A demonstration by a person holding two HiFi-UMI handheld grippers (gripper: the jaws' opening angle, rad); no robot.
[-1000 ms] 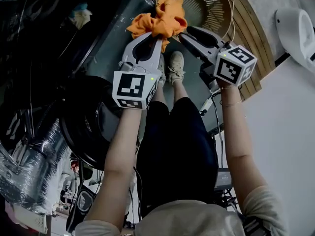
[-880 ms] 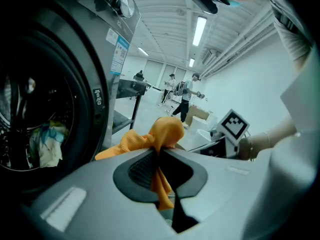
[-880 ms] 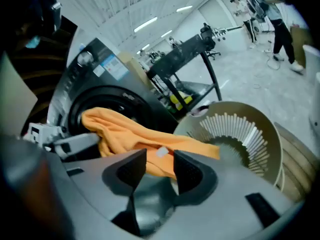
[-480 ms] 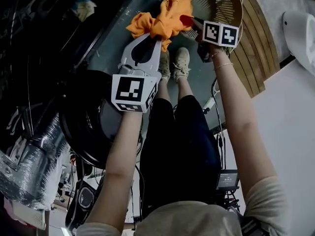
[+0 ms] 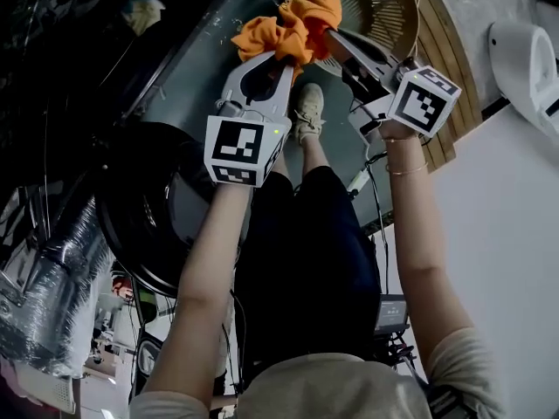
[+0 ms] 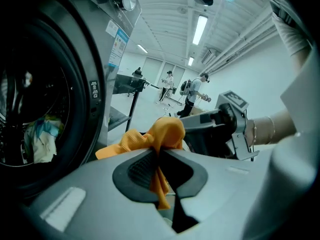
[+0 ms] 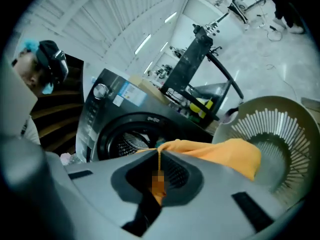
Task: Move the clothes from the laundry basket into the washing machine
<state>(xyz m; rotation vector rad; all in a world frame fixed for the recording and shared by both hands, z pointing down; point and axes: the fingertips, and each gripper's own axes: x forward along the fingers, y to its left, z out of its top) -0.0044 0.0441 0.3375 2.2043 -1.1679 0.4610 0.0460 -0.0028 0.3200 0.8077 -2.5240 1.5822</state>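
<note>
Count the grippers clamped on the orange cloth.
2. The left gripper pinches the orange cloth from below. The right gripper, whose jaws have just closed, pinches it from the right, over the basket. No other gripper shows.

Shows plain bright orange across the cloth (image 5: 293,29), with a fine ribbed weave up close. Light grey on the left tool (image 5: 282,57), black on its pads (image 6: 140,168), and black square markers on white over its cube (image 5: 240,151). Pale beige on the laundry basket (image 5: 389,11), broken by rows of narrow slots. Dark grey on the washing machine (image 7: 92,116), black round its door opening. Brown on the wooden boards (image 5: 450,51). Black on the shorts (image 5: 314,251), off-white on the shoe (image 5: 307,107).
</note>
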